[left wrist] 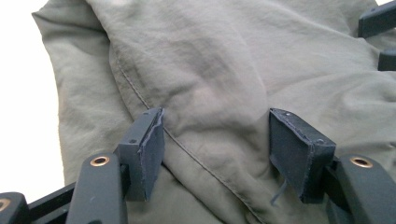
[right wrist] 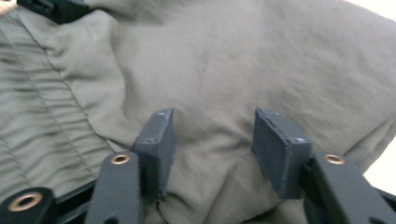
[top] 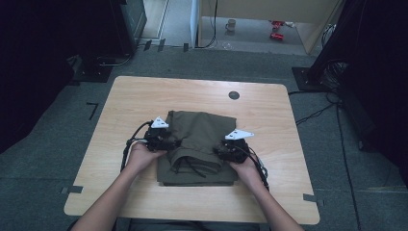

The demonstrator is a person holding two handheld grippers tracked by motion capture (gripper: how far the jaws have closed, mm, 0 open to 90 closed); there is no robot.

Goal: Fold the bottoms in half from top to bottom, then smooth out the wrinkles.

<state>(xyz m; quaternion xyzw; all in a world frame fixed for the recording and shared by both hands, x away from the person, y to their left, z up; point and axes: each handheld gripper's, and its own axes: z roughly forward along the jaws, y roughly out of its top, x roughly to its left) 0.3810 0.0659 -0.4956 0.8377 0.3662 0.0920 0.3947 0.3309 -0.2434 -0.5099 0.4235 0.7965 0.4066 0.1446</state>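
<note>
In the high view we see a light wooden table (top: 144, 96) with a folded olive-green garment (top: 199, 130) lying at the centre of the frame. A black drawcord (top: 190, 166) trails across the near part of the garment. Our left gripper (top: 166, 143) sits at the garment's left edge, and our right gripper (top: 226, 150) at its right edge, each held in a hand coming up from the bottom of the frame. A small dark round disc (top: 234, 95) lies on the table above the garment, well apart from it.

In the left gripper view, the two black jaws stand wide apart over the cloth, with a stitched seam (left wrist: 187, 147) running between them; nothing is pinched. In the right gripper view, the jaws also stand apart, a soft bulge of fabric lying in the gap, not clamped. Gathered elastic ribbing (right wrist: 42, 116) fills the left side of that frame.
</note>
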